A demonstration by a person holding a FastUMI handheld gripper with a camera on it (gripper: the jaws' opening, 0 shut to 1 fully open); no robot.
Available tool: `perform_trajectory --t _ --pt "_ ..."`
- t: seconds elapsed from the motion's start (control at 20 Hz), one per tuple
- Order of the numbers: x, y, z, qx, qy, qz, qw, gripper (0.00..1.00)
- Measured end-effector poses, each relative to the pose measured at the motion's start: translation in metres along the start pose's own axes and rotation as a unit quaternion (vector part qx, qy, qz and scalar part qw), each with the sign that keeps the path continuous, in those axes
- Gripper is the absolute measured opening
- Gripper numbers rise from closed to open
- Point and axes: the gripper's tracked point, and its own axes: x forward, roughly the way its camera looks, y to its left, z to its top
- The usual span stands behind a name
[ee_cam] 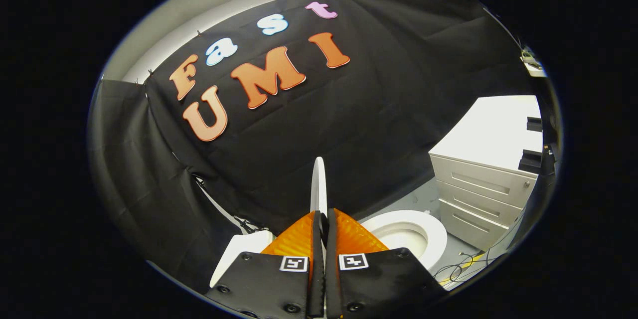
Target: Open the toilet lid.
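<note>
**Lid pinched and standing on edge**

Now my tool (321,219) has its two fingers drawn together on the toilet lid (318,187), one finger on each face of it, so the lid is clamped between them. I see the lid edge-on: a thin white blade that rises straight up from between the fingertips and ends in a rounded top against the black cloth wall (379,109) of the booth. It stands upright, or very close to it; I cannot tell the exact tilt from this angle.

Just to the right of my fingers, and a little beyond them, lies the toilet seat (413,232), a white oval ring with the bowl (401,237) open inside it. The lid is lifted clear of that ring. On the left of the fingers, close by, a flat white part of the toilet (239,254) shows, likely the tank, though I cannot tell for sure.

Farther right stands a pale cabinet (481,187) with three drawer fronts stacked one over the other and a plain light top. Between the toilet and the cabinet, the grey floor (423,199) is bare, and near the right of the bowl some thin cables (456,269) lie in loose loops on the floor.
</note>
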Motion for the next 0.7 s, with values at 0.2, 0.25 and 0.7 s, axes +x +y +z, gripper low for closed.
perform_trajectory --t 0.2,0.25,0.7 --pt "-0.006 0.032 -0.001 -0.037 -0.006 0.008 0.999 0.09" --pt "-0.007 0.041 -0.002 -0.043 -0.007 0.013 0.999 0.09" --pt "-0.013 0.113 -0.013 -0.078 -0.008 0.044 0.996 0.09"
